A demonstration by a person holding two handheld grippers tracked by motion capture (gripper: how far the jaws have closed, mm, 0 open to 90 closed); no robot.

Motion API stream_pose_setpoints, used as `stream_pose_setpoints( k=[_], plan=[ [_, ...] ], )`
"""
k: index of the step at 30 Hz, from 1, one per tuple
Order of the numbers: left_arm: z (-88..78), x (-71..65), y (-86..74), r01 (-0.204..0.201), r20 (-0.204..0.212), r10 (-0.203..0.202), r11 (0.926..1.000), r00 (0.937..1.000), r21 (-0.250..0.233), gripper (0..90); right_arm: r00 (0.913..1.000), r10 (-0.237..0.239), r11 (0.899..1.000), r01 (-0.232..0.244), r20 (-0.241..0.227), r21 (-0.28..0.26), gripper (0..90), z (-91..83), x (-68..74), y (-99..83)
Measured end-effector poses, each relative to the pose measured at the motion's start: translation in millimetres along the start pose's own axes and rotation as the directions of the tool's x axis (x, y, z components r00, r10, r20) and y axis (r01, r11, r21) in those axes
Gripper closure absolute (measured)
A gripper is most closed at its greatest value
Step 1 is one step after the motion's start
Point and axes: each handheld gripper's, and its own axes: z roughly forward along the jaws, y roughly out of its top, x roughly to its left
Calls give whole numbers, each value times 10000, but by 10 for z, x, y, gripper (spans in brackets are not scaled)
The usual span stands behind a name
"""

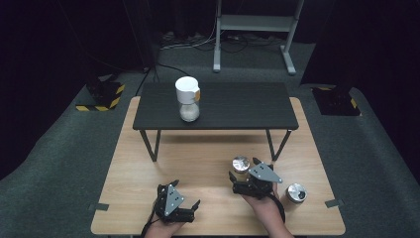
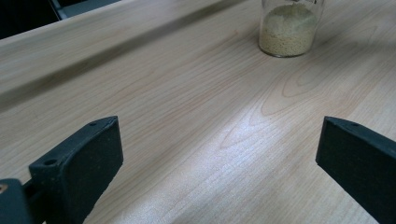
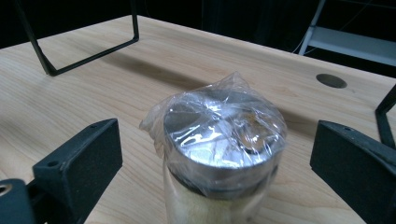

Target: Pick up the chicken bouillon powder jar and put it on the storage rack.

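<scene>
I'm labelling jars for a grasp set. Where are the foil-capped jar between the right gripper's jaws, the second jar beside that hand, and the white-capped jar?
foil-capped jar (image 3: 224, 128), right gripper view, wrapped cap
second jar (image 1: 296, 192), high view, lid
white-capped jar (image 1: 187, 89), high view, cap

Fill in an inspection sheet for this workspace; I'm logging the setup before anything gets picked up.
Surface: light wooden table, bare grain.
Job's things: plastic-wrapped metal-lidded glass jar between the right gripper's jaws, untouched; second metal-lidded jar beside that hand.
Clutter: white-capped glass jar on low black bench.
Grippers: left gripper open, empty; right gripper open around the jar.
Cables: black cable at the left gripper; floor cables behind.
Surroundings: grey carpet, white frame, dark backdrop.
</scene>
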Motion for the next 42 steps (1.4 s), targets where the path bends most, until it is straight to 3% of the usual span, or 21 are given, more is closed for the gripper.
stream_pose_setpoints(
  k=[10,20,23,42],
  plan=[
    [-8,5,-4,63,3,-63,10000,10000,-53,9,9995,320,9995,-319,74,-11,91,89,-12,-3],
    [-7,4,-3,37,21,-37,10000,10000,-33,10,9987,475,9987,-479,-204,-178,237,102,-48,-68],
    [-5,15,-4,187,19,-187,9998,9998,-37,9,9989,387,9990,-392,-282,-197,276,100,-56,-102],
    [-15,28,-9,276,105,-275,9995,9996,-124,9,9977,484,9944,-526,-477,-917,316,89,-83,-205]
  ],
)
